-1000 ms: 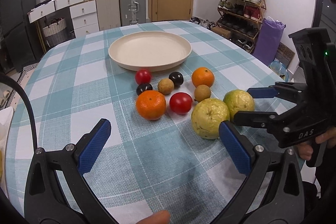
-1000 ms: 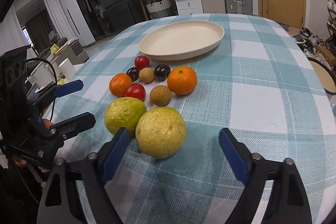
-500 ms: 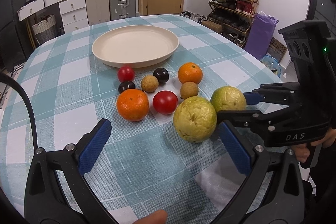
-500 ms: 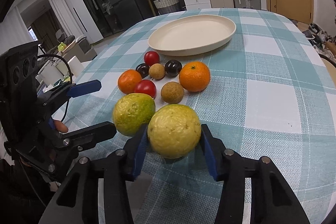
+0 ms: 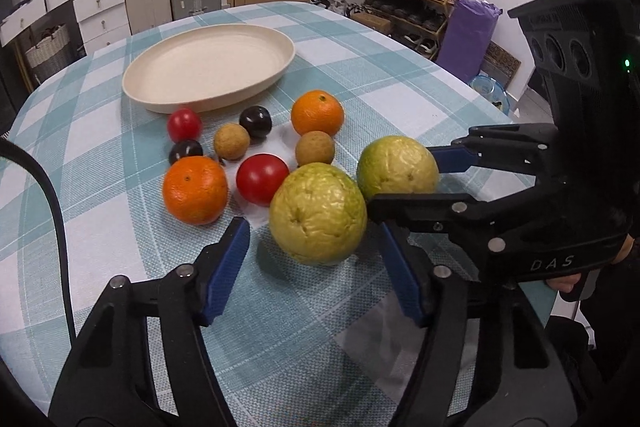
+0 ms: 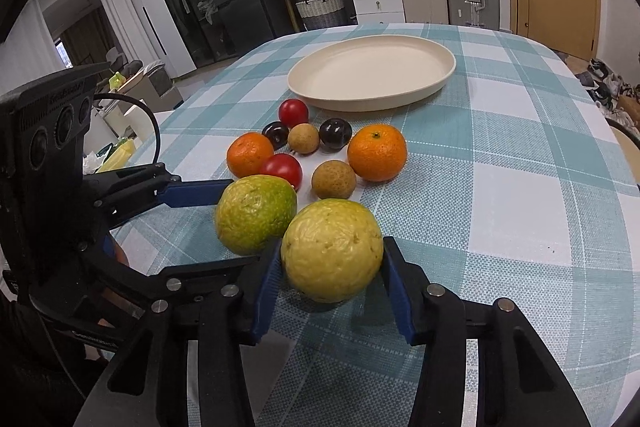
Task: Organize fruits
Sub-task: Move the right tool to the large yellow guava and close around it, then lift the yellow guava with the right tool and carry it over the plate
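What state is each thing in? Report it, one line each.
Right gripper: jaws have just been closing, now shut on yellow guava.
Left gripper: jaws have just been closing around green guava, pads not yet pressing.
Plate: empty.

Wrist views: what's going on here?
A person holds a gripper in each hand. The right gripper has just closed on the right guava. The left gripper has just been closing its jaws around the left guava, pads not yet touching. The plate holds nothing yet.
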